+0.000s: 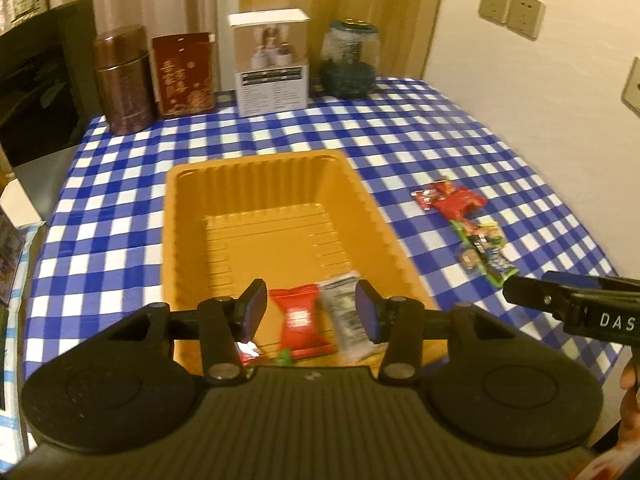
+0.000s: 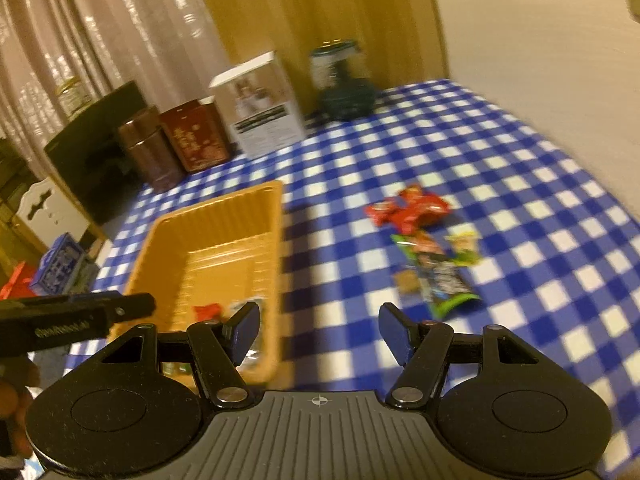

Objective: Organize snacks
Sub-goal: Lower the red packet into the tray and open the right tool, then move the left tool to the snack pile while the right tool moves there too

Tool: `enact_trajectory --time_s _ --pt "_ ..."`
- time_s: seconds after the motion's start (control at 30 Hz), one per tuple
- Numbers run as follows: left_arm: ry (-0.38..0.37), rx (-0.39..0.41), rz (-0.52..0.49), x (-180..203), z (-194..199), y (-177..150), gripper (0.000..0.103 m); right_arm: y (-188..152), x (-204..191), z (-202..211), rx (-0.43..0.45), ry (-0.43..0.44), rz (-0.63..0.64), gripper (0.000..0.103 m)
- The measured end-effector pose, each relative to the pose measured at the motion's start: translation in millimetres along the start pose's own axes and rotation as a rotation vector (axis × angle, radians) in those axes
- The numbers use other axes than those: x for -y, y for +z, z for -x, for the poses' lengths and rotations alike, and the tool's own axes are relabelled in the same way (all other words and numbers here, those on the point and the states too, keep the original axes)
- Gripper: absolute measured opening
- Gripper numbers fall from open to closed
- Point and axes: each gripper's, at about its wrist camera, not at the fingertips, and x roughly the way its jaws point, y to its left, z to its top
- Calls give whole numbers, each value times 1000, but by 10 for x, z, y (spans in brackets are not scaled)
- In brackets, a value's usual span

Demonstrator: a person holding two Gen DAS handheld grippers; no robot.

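The left tool (image 1: pixel 311 309) hangs over the near end of the orange tray (image 1: pixel 188 216), its jaws partly apart with nothing gripped. Directly below and between its blue pads lie a red snack packet (image 1: pixel 299 320) and a pale, silvery packet (image 1: pixel 347 316), both resting on the tray floor. A bit of another red wrapper and something green show just behind the left finger; what they are is hard to tell.

The right tool (image 2: pixel 319 332) stands open and empty, over the blue-and-white checked surface (image 2: pixel 520 184) just to the right of the tray (image 2: pixel 168 240). Ahead of it and slightly to its right lies a green snack packet (image 2: pixel 436 272), with a small brown piece (image 2: pixel 407 282) beside it and red packets (image 2: pixel 408 210) further ahead. These are loose on the cloth, apart from the tray.

Far ahead of both tools, along the back edge, stand a brown tin (image 1: pixel 124 80), a dark red box (image 1: pixel 185 74), a white carton (image 1: pixel 272 64) and a glass jar (image 1: pixel 350 60).
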Motion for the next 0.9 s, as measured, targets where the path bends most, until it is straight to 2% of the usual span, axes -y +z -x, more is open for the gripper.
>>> enact_trajectory --time_s 0.47,0.7,0.9 --pt "-77 13 -73 743 -38 143 49 -15 713 462 50 -100 -64 66" --pt "-98 11 -118 1060 -265 207 49 55 893 399 56 -107 -58 66" --pt "-121 -9 -140 1218 -560 211 49 116 1008 159 37 -97 -31 66"
